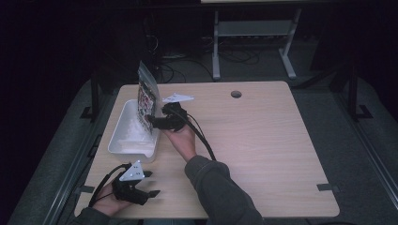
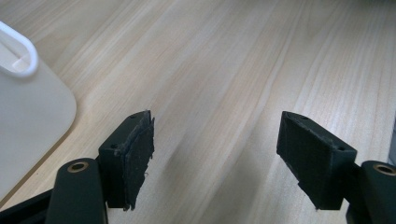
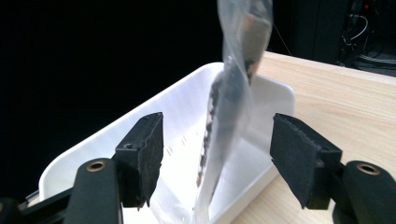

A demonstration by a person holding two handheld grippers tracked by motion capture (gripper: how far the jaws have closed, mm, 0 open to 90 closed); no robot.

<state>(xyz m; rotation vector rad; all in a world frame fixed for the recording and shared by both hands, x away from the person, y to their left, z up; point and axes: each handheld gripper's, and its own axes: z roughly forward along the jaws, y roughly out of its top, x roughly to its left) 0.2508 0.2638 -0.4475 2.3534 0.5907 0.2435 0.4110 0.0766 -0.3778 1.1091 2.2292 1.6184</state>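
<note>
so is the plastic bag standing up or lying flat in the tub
Standing up: the plastic bag rises on edge out of the white tub, between the right gripper's open jaws.

Left gripper (image 1: 146, 183) low near the table's front edge, jaws apart; right gripper (image 1: 151, 121) extended forward, jaws apart

High view dim, surroundings near black; gripper views brighter, table (image 2: 243, 70) evenly lit, jaws slightly soft.
</note>
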